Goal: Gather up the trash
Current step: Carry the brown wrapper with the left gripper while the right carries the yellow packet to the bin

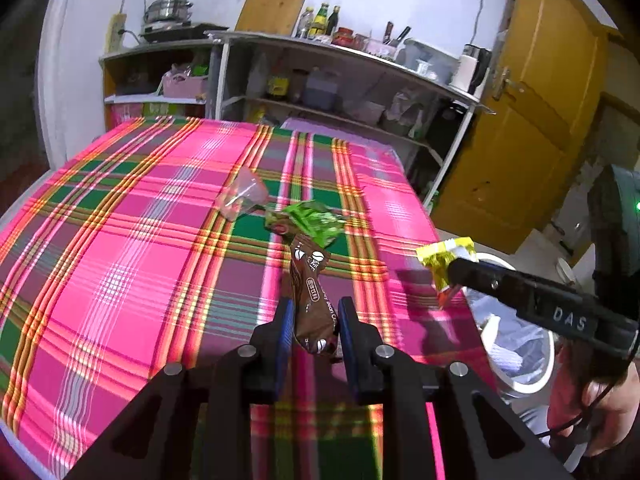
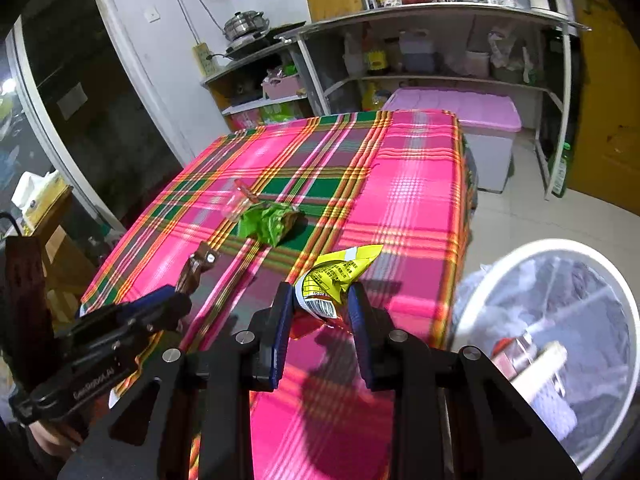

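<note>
**Two wrappers up, two pieces left on the plaid**

The left hand-held gripper (image 1: 311, 322) sits low at the centre of its own frame, blue pads clamped on a brown wrapper (image 1: 312, 300), which stands up between the fingers above the pink-and-green plaid surface (image 1: 120, 260). In the right wrist view the same wrapper (image 2: 196, 266) pokes up from that gripper (image 2: 176, 296) at lower left.

Over on the right, the right hand-held gripper (image 2: 320, 312) is closed on a yellow wrapper (image 2: 332, 276), barcode end down between the pads, its crumpled tip pointing to the upper right. From the left camera, that yellow wrapper (image 1: 446, 266) shows at the right of the frame, pinched at the tip of the right hand-held gripper (image 1: 454, 270) near the surface's right edge.

On the cloth, mid-frame, a crumpled green wrapper (image 1: 310, 220) lies on a green square, and a clear plastic cup (image 1: 244, 196) lies on its side just to its upper left. Both appear again in the right view: green wrapper (image 2: 268, 222), cup (image 2: 238, 202).

At the lower right of the right wrist view stands a white trash bin (image 2: 616, 280) lined with a clear bag, with some items already inside. The left camera catches its rim (image 1: 528, 386) at lower right, beside the surface.
</note>
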`<state>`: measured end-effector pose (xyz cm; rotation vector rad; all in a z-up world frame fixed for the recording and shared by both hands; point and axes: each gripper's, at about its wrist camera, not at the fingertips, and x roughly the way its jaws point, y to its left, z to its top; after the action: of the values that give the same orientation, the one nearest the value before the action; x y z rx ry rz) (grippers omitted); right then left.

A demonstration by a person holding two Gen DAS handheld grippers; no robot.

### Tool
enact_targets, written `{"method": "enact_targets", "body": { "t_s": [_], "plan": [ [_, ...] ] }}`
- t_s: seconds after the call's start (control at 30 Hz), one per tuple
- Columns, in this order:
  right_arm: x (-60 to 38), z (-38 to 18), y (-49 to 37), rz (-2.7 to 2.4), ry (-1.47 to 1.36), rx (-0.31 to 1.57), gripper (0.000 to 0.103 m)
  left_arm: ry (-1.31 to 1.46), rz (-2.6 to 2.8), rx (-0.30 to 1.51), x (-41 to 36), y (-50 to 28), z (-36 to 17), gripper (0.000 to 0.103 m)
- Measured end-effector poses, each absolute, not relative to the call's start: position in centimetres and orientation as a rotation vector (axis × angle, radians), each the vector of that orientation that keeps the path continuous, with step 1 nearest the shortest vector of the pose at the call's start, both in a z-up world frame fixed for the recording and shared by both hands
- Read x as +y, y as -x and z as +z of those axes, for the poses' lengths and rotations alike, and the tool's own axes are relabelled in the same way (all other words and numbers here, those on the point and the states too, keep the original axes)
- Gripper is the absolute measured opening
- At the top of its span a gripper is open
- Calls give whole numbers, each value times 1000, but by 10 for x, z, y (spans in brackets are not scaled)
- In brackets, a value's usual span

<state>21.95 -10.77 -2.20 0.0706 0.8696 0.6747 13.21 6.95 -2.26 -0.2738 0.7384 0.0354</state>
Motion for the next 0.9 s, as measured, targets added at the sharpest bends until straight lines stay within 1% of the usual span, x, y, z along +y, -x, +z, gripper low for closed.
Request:
{"method": "enact_targets", "body": {
  "t_s": [0.47,0.9],
  "plan": [
    [-150,6,-163,659,-94,790,30,222,-34,689,27,-92,6,23],
    [-185,14,-143,623,-136,748,30,178,-88,659,-3,-75,22,23]
  ]
}}
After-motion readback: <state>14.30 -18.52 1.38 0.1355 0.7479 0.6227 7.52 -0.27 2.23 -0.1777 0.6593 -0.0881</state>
